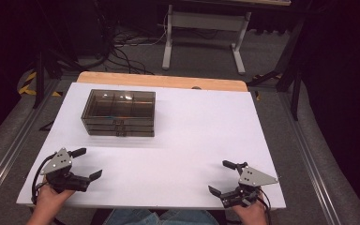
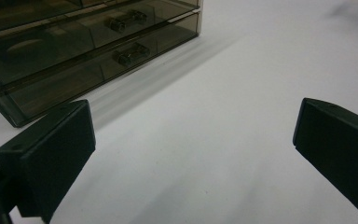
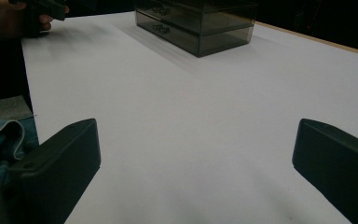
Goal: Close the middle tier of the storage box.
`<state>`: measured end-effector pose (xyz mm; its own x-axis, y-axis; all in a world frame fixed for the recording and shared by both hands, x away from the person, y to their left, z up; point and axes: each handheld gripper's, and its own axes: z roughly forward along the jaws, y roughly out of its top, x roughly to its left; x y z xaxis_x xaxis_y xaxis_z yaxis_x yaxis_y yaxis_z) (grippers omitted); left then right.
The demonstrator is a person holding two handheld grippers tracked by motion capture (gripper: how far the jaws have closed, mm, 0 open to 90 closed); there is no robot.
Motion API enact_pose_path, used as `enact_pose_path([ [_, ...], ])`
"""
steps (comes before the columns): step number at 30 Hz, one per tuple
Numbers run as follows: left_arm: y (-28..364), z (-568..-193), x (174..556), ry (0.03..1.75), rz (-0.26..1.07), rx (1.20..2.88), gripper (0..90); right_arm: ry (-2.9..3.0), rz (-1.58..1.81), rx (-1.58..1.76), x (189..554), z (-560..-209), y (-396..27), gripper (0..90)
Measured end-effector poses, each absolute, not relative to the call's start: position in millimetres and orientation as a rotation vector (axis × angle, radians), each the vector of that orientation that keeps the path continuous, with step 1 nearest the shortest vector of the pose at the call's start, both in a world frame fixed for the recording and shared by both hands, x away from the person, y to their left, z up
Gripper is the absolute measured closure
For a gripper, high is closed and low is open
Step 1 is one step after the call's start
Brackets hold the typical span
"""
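High view | drawer box (image 1: 118, 112) far-left on table (image 1: 206, 140) | hand-held grippers apart

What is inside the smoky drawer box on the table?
Through the tinted drawer box, dividers show in the top tray, and a dark rounded shape sits in an upper drawer in the left gripper view. The tint hides what it is and any other contents.

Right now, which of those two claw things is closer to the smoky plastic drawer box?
Left. The left gripper sits just in front of the drawer box, jaws open. The right gripper is across the table at its near right corner, also open.
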<state>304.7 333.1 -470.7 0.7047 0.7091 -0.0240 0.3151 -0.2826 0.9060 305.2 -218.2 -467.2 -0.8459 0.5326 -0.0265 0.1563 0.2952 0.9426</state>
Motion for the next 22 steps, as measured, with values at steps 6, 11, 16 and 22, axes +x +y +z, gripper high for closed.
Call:
enact_pose_path([
  [6,333.2,-468.4,303.8,0.787,0.488,1.862,0.0,2.24,1.563,0.624,305.6,-467.7,-217.4,1.4],
  [11,334.6,-470.0,306.5,0.793,0.482,1.847,0.0,2.241,1.565,0.625,305.8,-467.6,-217.9,1.4],
  [16,334.9,-470.4,307.1,0.796,0.47,1.835,0.0,2.237,1.567,0.628,305.7,-467.6,-218.1,1.4],
  [22,333.0,-470.3,306.2,0.787,0.486,1.835,0.0,2.237,1.569,0.628,305.7,-467.4,-217.9,1.4],
])
